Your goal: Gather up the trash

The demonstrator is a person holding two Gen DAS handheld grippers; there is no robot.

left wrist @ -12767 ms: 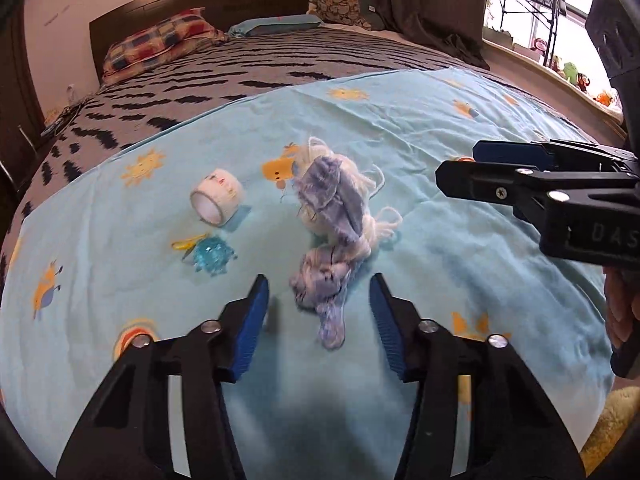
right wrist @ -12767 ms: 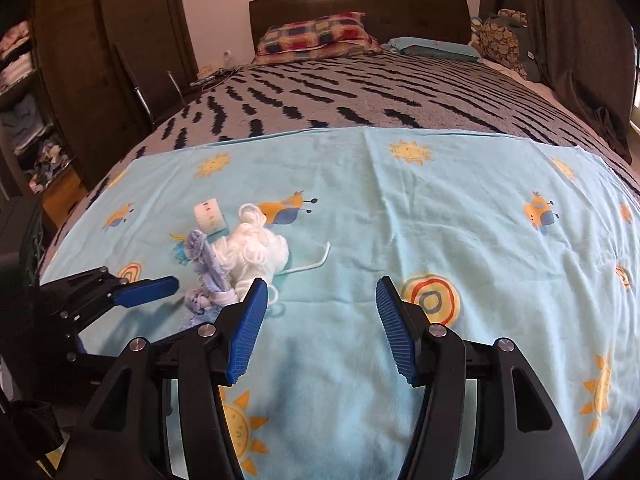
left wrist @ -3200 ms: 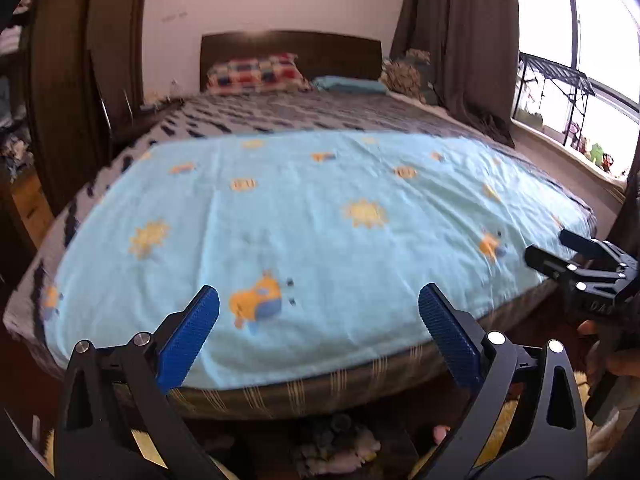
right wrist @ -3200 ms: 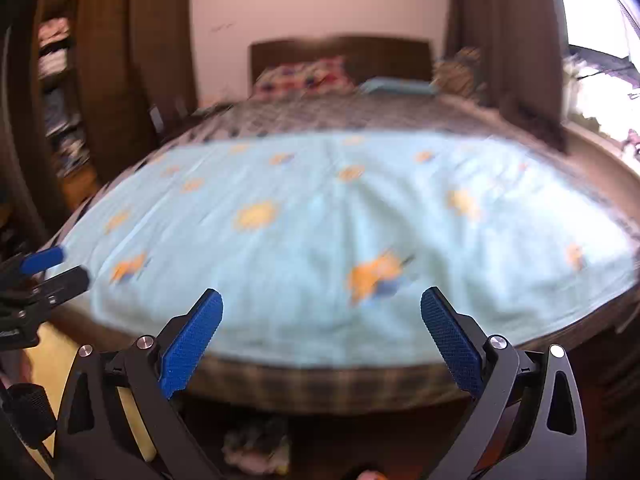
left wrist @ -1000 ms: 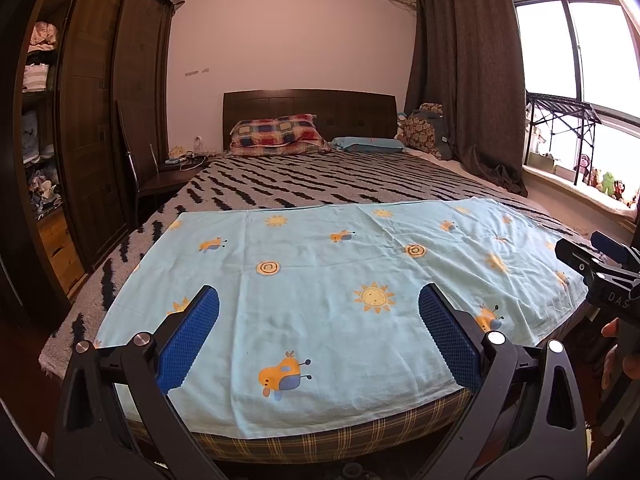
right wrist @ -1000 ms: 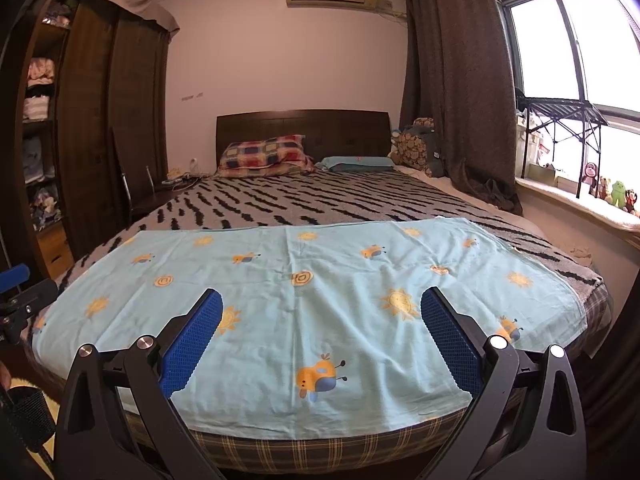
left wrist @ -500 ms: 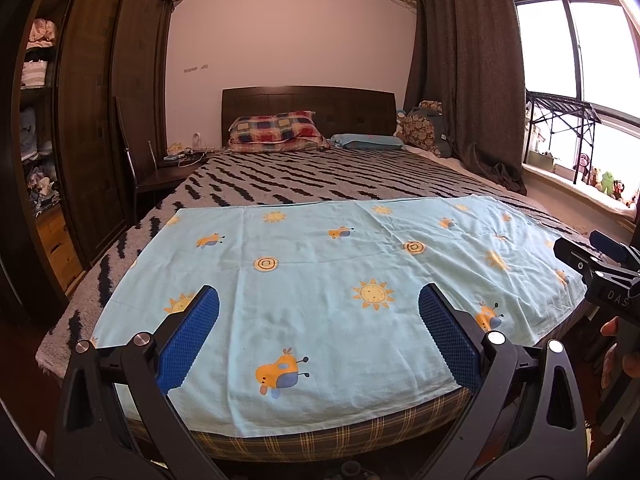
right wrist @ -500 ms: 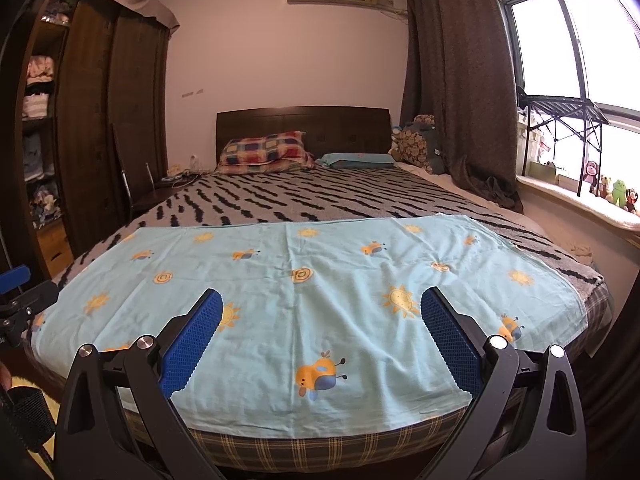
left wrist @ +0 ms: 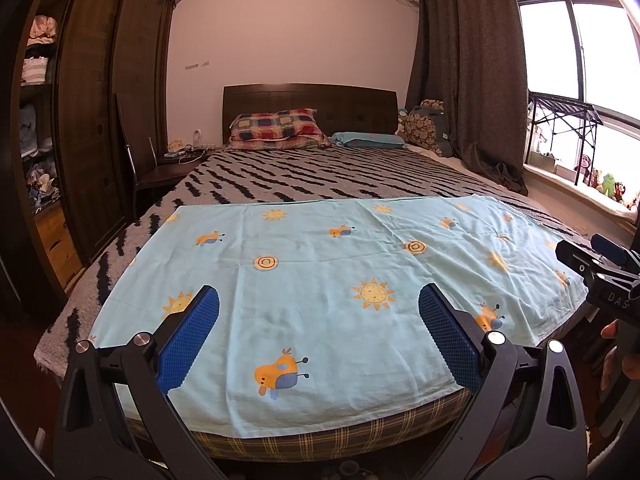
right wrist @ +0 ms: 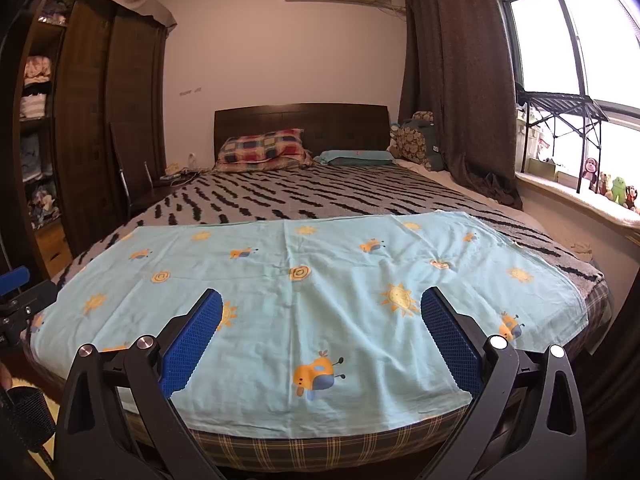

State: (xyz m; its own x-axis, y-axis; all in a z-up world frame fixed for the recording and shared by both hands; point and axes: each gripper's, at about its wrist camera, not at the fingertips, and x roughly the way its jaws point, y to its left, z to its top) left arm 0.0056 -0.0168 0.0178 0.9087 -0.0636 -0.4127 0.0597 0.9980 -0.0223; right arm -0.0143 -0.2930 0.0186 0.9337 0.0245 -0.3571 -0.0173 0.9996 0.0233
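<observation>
Light-blue printed sheet (left wrist: 320, 280) on bed (left wrist: 304, 176): no trash seen on it, whereabouts unknown | L gripper (left wrist: 319, 336) & R gripper (right wrist: 321, 338): jaws wide apart, nothing held, both held off bed foot | step judged: collection done or scan | next: locate any leftover.

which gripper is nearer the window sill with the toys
Right. The right gripper is toward the window side of the bed, closer to the window sill; the left gripper is on its far side, toward the wardrobe.

We're in a home bedroom. Big bed (left wrist: 320, 184) with pillow (left wrist: 276, 128), wardrobe (left wrist: 100, 120) left, curtained window (left wrist: 568, 60) right.
</observation>
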